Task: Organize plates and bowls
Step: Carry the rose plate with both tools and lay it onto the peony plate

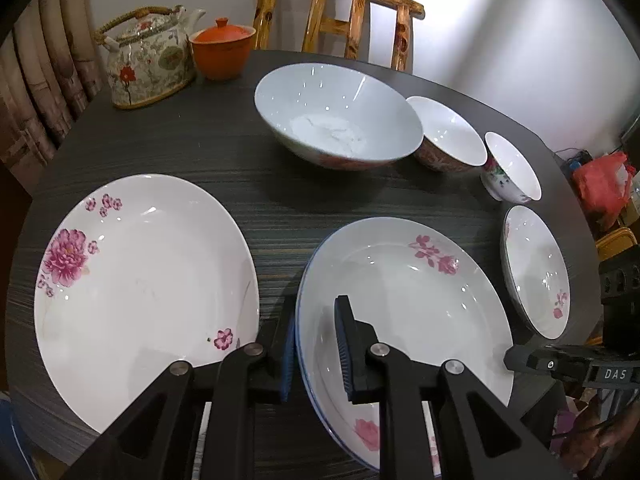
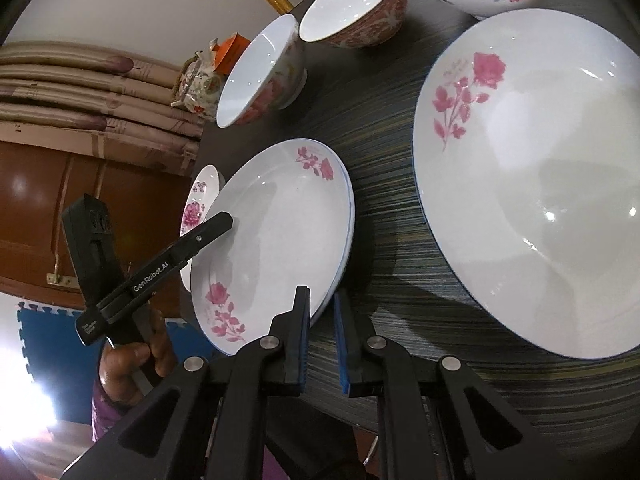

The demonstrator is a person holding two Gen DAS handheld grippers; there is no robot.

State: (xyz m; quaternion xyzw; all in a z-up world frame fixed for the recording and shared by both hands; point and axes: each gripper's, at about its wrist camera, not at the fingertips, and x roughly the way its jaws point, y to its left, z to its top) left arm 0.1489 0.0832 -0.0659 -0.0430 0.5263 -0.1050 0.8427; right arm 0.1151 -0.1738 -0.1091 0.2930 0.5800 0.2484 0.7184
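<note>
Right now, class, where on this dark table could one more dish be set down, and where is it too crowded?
Bare room: the patch of dark table bordered by the floral teapot, the large white bowl and the peony plate. A narrower strip runs between that plate and the stacked rose plates. Crowded: the right side, where three smaller bowls sit close together.

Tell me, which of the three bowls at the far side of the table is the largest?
The wide white bowl, nearest the orange lidded cup. The red-patterned bowl and the small flowered bowl beside it are clearly narrower.
</note>
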